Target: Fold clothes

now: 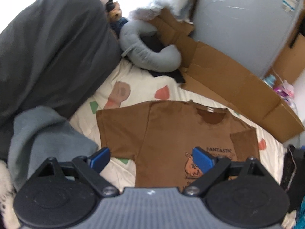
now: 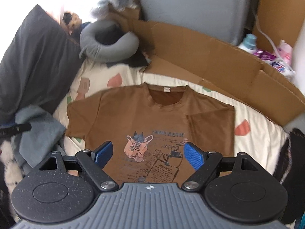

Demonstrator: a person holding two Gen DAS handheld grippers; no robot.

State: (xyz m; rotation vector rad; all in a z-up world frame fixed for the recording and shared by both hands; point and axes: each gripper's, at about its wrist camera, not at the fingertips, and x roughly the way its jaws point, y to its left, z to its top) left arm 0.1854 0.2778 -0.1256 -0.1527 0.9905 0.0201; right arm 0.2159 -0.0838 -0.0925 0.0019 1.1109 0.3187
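- Since one sleeve is already flipped in, looks like we're partway thru the first fold stage: brown t-shirt [image 2: 144, 118] lies flat, print side up, on the bed [image 2: 253, 143], collar pointing away from the cams.
- Right sleeve [image 2: 211, 129] is folded over onto the body of the shirt, so that side has a straight edge. Left sleeve [image 2: 82, 118] is spread out flat, not folded yet afaict.
- Left tool [image 1: 152, 157] is wide open w/ nothing between the blue pads, hovering over the lower left part of the shirt. One pad sits over the bedsheet just beside the shirt edge, the other over the print.
- Right tool [image 2: 147, 152] is also spread open and empty, hanging above the printed area. Can't tell how high either one is off the fabric.
- Next move imo: left tool needs to pinch the left sleeve near its outer edge and carry it across toward the middle to match the other side. Thin cotton, so grab a single layer cleanly or it'll drag the whole shirt.
- Count: 1 t-shirt being folded, 2 sleeves (1 in, 1 out), 2 tools, 4 blue pads.
- Other stuff: 1 gray neck pillow [image 2: 106, 42] at the head of the bed, 1 flattened cardboard box [image 2: 219, 63] along the far side, 1 dark pillow [image 1: 53, 43] on the left, 1 gray-blue garment [image 1: 43, 133] bunched near the left sleeve. Maybe next in line, dunno.
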